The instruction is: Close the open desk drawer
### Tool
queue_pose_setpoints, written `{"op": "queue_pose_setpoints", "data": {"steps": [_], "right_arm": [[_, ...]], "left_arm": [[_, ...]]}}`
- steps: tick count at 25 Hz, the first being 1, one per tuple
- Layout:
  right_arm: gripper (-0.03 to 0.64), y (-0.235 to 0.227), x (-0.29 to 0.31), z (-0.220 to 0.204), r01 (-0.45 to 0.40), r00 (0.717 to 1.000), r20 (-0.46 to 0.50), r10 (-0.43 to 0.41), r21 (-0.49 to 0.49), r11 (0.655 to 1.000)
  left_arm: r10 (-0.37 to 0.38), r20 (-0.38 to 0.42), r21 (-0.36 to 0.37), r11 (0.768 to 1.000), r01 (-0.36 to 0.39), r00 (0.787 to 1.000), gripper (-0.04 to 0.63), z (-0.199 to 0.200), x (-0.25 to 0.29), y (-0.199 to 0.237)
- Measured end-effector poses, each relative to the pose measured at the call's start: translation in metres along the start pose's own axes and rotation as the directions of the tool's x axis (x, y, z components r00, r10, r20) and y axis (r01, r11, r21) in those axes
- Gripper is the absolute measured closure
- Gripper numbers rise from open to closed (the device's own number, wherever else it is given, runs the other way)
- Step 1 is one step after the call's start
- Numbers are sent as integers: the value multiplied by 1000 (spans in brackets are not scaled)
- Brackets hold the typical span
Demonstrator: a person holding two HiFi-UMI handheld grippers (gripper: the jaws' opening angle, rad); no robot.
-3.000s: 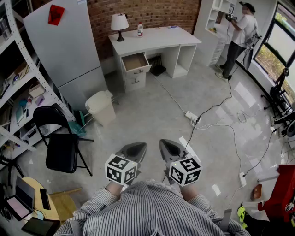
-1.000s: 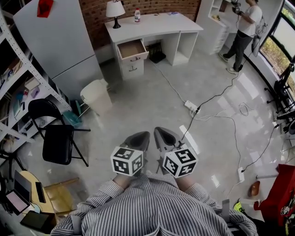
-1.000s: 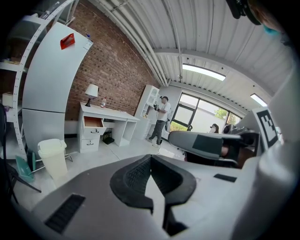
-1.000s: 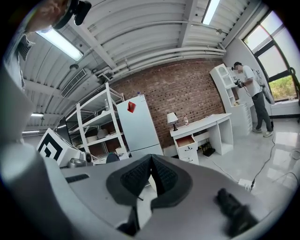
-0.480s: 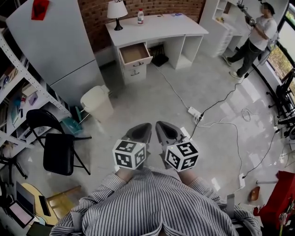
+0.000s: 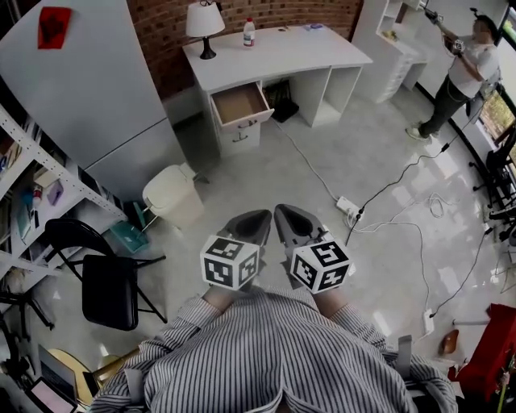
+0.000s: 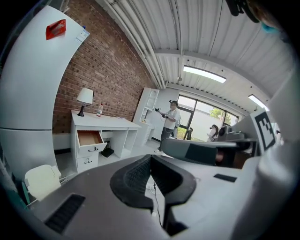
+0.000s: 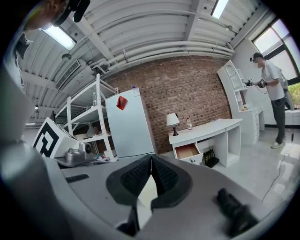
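While their jaws meet on nothing, left gripper point(image 6: 260, 218) and right gripper point(image 6: 282, 213) hang side by side at chest; open drawer point(image 6: 240, 103) of white desk point(image 6: 282, 50) well ahead, bin point(image 6: 173, 193) and power cable point(image 6: 310, 165) on floor between.

The table point(image 6: 282, 52) is white, its drawer point(image 6: 240, 103) brown inside. The brick wall point(image 6: 306, 10) is red; the shirt point(image 6: 266, 355) grey-striped.

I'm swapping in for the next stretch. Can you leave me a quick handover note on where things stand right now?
Left gripper: shut, empty. Right gripper: shut, empty.
Desk stands across the room by the brick wall; its top drawer is pulled out.
Done: nothing yet.
To do: walk over, probably minding the cable on the floor, and push the drawer shut.
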State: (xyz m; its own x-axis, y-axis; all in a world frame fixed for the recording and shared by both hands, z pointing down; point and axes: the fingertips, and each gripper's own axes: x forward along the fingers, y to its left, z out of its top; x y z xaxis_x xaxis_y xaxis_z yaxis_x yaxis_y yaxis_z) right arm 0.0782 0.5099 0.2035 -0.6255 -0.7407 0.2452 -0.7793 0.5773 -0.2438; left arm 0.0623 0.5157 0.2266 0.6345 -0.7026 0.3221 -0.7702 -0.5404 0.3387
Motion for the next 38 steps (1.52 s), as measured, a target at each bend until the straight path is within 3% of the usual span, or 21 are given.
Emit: {"op": "queue_pose_setpoints", "data": {"steps": [6, 20, 29, 38], "right_arm": [[600, -5, 46, 3, 17, 1000, -16, -17, 15, 1000], [600, -52, 84, -11, 72, 995, -74, -65, 102, 992], [600, -96, 143, 14, 20, 997, -80, -12, 100, 995], [600, -167, 209, 65, -35, 997, -70, 39, 63, 997]], "left_arm": [[-2, -7, 12, 1000, 2, 1000, 583, 17, 14, 44], [-22, -82, -48, 999, 18, 996, 583, 6, 52, 80], [51, -81, -59, 997, -55, 995, 583, 35, 101, 131], [102, -42, -64, 992, -105, 994, 583, 91, 181, 174]]}}
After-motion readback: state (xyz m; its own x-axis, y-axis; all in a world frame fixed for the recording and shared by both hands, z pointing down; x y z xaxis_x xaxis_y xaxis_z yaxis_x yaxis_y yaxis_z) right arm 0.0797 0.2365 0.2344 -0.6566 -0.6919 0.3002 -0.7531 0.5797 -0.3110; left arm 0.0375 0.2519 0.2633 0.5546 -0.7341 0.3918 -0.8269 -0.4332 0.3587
